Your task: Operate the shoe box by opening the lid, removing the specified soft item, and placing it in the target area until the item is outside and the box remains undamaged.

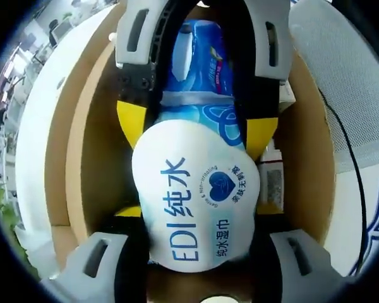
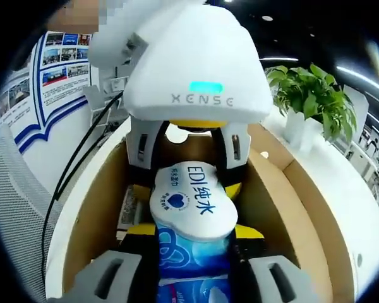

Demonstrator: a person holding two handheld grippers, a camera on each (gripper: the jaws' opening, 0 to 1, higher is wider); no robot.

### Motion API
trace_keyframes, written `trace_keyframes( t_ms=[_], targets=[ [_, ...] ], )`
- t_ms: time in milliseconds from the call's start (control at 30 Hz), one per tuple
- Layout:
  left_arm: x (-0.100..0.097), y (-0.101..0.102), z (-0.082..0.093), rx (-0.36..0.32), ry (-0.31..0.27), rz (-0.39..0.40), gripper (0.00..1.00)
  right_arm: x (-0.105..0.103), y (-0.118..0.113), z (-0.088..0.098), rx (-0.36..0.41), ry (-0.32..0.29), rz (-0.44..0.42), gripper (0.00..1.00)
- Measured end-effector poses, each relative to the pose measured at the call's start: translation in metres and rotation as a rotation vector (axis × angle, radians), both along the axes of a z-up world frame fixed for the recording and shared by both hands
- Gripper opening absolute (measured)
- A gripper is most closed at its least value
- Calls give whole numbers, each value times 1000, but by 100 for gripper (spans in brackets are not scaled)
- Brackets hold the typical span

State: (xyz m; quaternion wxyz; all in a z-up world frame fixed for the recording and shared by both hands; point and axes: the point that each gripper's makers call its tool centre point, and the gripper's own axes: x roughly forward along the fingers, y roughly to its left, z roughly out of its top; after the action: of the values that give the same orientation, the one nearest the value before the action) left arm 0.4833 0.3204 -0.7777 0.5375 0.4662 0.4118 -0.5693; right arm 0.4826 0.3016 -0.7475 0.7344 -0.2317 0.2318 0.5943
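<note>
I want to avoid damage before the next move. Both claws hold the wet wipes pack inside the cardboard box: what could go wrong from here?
1. The left claw and right claw grip opposite ends of the wet wipes pack; pulling apart might tear or deform it.
2. The cardboard box walls stand close beside both claws, so a tilted lift may scrape or bend them.

Left claw (image 1: 199, 268) and right claw (image 1: 205, 82) both clamp the wet wipes pack (image 1: 199, 202) over open shoe box (image 1: 91, 164).
</note>
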Motion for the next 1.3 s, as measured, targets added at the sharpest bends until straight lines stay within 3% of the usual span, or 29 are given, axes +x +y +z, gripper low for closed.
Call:
trace_keyframes(
  t_ms=[100,1300],
  targets=[
    [1,0,-1,2,-6,-4,64,1,0,4,4,-3,-3,36],
    [-12,-17,57,10,-44,-7,64,-5,-13,64,46,-55,22,36]
  ],
)
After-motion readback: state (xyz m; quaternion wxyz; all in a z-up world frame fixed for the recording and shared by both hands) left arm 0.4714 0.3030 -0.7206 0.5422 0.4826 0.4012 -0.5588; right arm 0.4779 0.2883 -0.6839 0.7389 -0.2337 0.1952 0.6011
